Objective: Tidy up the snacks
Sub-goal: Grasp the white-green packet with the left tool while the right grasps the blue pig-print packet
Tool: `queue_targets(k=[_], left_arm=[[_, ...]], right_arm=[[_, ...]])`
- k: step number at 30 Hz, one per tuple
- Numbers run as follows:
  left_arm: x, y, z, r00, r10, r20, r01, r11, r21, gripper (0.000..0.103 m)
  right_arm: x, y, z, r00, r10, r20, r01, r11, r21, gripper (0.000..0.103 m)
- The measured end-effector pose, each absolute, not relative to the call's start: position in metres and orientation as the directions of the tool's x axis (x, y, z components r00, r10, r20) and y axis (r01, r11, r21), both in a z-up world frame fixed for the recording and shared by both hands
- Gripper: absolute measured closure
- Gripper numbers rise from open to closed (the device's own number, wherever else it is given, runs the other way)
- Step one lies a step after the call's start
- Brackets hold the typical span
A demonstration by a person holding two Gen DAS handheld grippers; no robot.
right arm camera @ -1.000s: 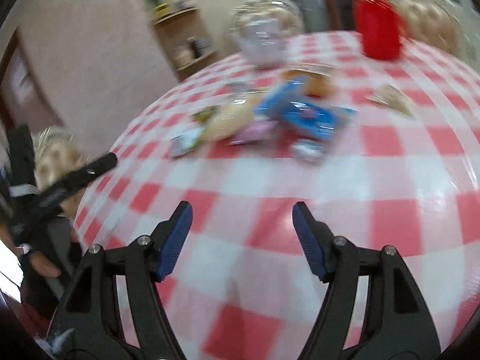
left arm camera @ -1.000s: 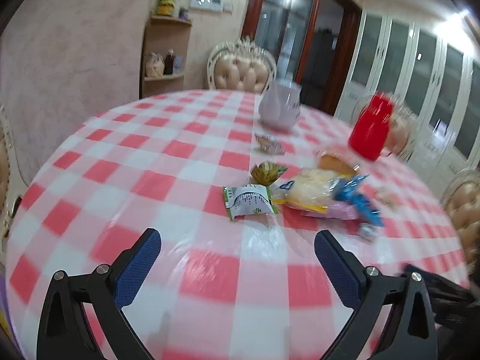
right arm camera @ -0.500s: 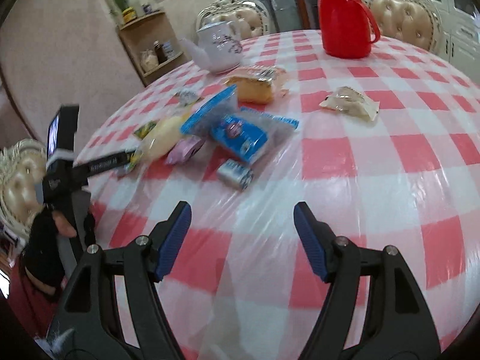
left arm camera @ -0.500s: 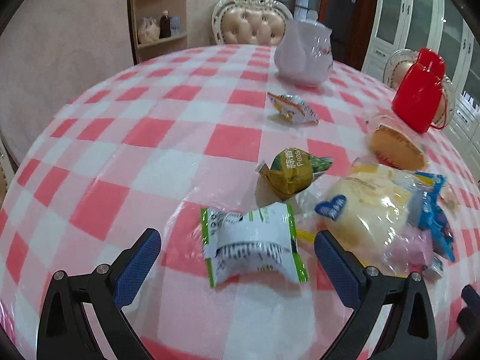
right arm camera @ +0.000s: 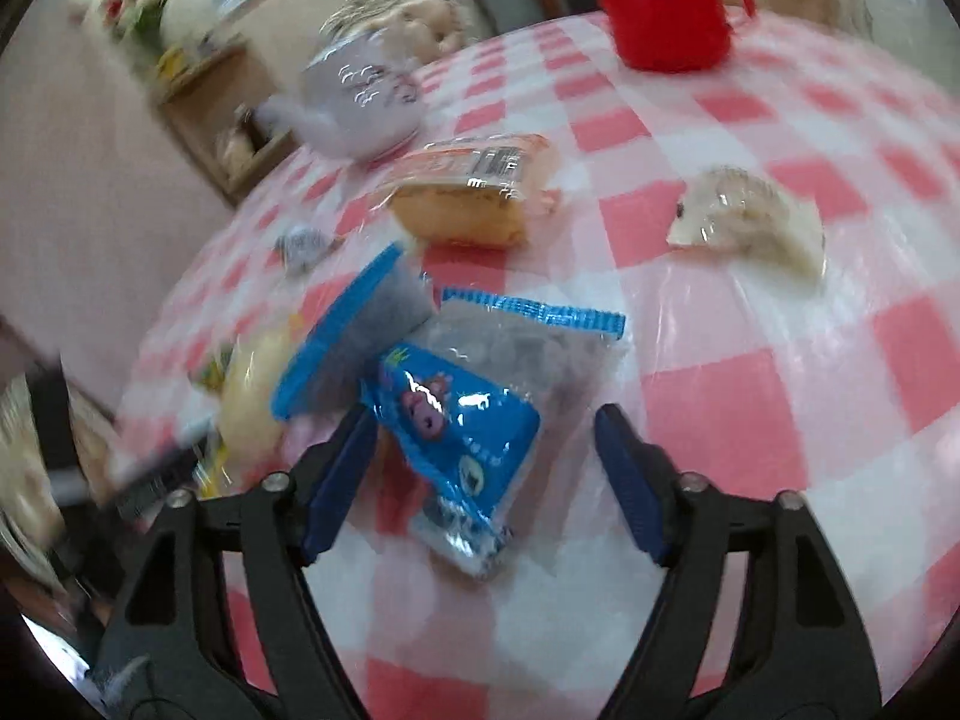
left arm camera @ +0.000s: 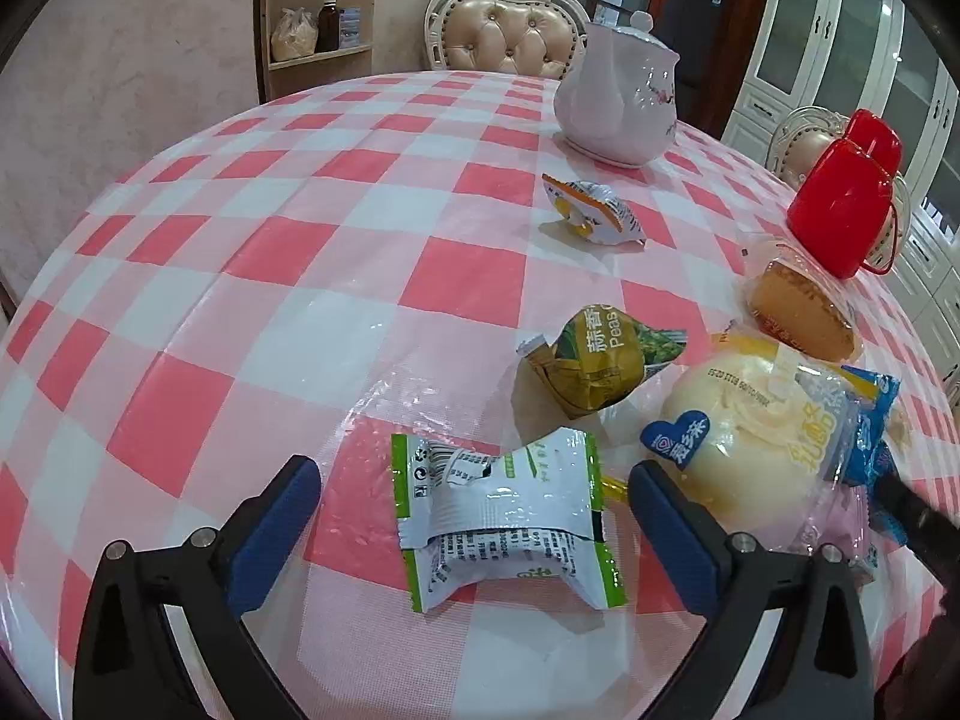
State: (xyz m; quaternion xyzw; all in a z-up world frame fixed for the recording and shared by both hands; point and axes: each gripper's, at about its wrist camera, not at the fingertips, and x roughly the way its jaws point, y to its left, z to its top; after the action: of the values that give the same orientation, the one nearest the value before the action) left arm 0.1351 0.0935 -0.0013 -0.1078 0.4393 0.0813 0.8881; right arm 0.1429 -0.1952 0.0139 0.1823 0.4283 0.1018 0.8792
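Note:
Snacks lie in a loose pile on a red-and-white checked table [left arm camera: 252, 276]. My left gripper [left arm camera: 471, 480] is open and low over the cloth, with a white-and-green packet [left arm camera: 504, 516] lying between its blue pads, untouched. Beyond it sit a yellow-green peas packet [left arm camera: 594, 366] and a cream bun [left arm camera: 756, 438] in clear wrap. My right gripper [right arm camera: 483, 420] is open, its jaws opening, and a blue cartoon packet [right arm camera: 462, 420] lies between them, close to the left pad. A blue-edged clear bag [right arm camera: 354, 330] leans against that packet.
A wrapped cake slice [left arm camera: 798, 306] and a small orange-white packet [left arm camera: 594, 213] lie farther back. A white teapot [left arm camera: 618, 102] and a red thermos [left arm camera: 840, 210] stand at the far side. A pale wrapped snack [right arm camera: 750, 222] lies apart on the right. Padded chairs ring the table.
Both grippers have come in close to the snack pile. The left now straddles the white-and-green packet; the right has reached the blue packet and its jaws stand wider.

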Motion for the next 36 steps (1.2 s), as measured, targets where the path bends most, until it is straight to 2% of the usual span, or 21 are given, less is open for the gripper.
queue_targets(k=[4, 6, 10, 12, 14, 15, 16, 19, 25, 28, 36], left_arm=[[0.136, 0.093, -0.001, 0.599, 0.050, -0.799, -0.239, 0.964, -0.118, 0.000], [0.136, 0.093, -0.001, 0.599, 0.050, -0.799, -0.238, 0.964, -0.119, 0.000], [0.136, 0.093, -0.001, 0.600, 0.045, -0.799, -0.234, 0.965, -0.122, 0.000], [0.136, 0.094, -0.001, 0.601, 0.041, -0.798, -0.231, 0.965, -0.124, 0.000], [0.136, 0.094, -0.002, 0.600, 0.042, -0.799, -0.229, 0.966, -0.121, 0.000], [0.136, 0.093, -0.002, 0.599, 0.041, -0.800, -0.225, 0.967, -0.119, 0.000], [0.136, 0.093, -0.002, 0.599, 0.038, -0.800, -0.220, 0.968, -0.118, 0.000], [0.136, 0.093, -0.002, 0.597, 0.031, -0.802, -0.199, 0.974, -0.111, 0.000], [0.137, 0.091, -0.003, 0.587, 0.029, -0.809, -0.159, 0.984, -0.079, 0.000], [0.140, 0.087, -0.006, 0.565, 0.047, -0.824, -0.109, 0.994, -0.018, 0.000], [0.139, 0.089, -0.004, 0.564, 0.039, -0.825, -0.098, 0.995, -0.020, 0.000]], right_arm=[[0.156, -0.190, 0.014, 0.609, 0.330, -0.721, 0.037, 0.897, 0.441, 0.019], [0.159, -0.182, 0.016, 0.613, 0.283, -0.737, 0.071, 0.910, 0.408, 0.018], [0.166, -0.148, 0.014, 0.604, 0.096, -0.791, 0.058, 0.985, 0.163, 0.017], [0.167, -0.136, 0.011, 0.595, 0.019, -0.803, 0.040, 0.998, 0.053, 0.019], [0.169, -0.136, 0.010, 0.603, -0.011, -0.798, 0.043, 0.999, 0.018, 0.031], [0.169, -0.140, 0.010, 0.608, -0.016, -0.794, 0.039, 0.999, 0.010, 0.033], [0.169, -0.145, 0.010, 0.613, -0.012, -0.790, 0.036, 0.999, 0.013, 0.038], [0.158, -0.161, 0.013, 0.627, 0.002, -0.779, 0.035, 0.999, 0.030, 0.041], [0.124, -0.183, 0.023, 0.656, 0.071, -0.752, 0.057, 0.988, 0.144, 0.042], [0.100, -0.179, 0.030, 0.681, 0.130, -0.720, 0.029, 0.978, 0.204, 0.042], [0.042, -0.179, 0.056, 0.743, 0.212, -0.635, 0.004, 0.947, 0.321, 0.041]])
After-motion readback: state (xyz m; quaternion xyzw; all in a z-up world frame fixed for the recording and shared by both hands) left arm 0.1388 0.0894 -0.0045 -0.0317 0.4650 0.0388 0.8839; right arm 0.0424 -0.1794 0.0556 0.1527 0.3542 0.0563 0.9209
